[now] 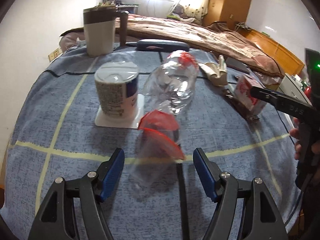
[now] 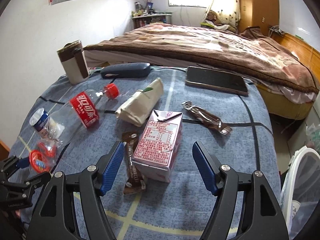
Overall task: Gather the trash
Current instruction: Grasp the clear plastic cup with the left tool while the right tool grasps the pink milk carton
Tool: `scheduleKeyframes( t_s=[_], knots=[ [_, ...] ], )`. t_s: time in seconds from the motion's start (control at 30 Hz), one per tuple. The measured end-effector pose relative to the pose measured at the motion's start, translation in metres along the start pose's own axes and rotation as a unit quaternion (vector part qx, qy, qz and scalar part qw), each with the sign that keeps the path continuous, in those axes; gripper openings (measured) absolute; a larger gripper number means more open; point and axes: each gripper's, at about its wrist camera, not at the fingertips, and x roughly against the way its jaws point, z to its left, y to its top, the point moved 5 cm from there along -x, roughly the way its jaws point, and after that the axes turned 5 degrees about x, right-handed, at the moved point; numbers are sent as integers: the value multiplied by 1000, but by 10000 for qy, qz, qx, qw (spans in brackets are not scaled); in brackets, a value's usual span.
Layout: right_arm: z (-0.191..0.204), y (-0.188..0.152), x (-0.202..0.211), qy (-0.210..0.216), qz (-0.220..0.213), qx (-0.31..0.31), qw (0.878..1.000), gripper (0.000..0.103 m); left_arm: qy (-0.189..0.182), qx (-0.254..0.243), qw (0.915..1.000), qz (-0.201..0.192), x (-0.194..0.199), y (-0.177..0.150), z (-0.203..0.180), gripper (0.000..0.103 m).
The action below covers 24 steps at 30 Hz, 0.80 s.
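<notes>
Clear plastic is lying between the left gripper [image 1: 158,172]'s parted, unclenched jaws: this crushed bottle [image 1: 160,140] is risking squirting sideways under pressure. The right gripper [image 2: 158,170] is hanging released around the pink carton [image 2: 158,140], whose neighbouring brown sachet [image 2: 133,166] is risking getting pinched too.

A pink printed drink carton [image 2: 158,146] stands upright at the centre of the blue tabletop [image 2: 210,140]. A brown snack wrapper [image 2: 133,164] touches it at nine o'clock. At ten o'clock a clear, red-labelled plastic bottle [image 2: 80,114] lies sideways.

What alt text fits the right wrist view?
The open right gripper hovers over a pink drink carton lying on a blue tablecloth, beside a brown snack wrapper and an empty cola bottle.
</notes>
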Motion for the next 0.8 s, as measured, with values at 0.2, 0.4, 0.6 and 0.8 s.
scheduleKeyframes(
  t_s=[0.2, 0.4, 0.6, 0.8],
  knots=[
    [-5, -1, -9, -188, 93, -30, 9998, 72, -129, -84, 9999, 60, -1, -4, -3, 69],
    [-13, -4, -9, -207, 97, -278, 9994, 72, -199, -95, 9997, 78, 0, -4, -4, 53],
    [-15, -4, -7, -246, 52, -326, 9992, 46, -206, -145, 9996, 114, 0, -5, -6, 35],
    [-19, -6, -7, -220, 35, -398, 9990, 40, -221, -11, 9997, 112, -1, -4, -8, 34]
  ],
)
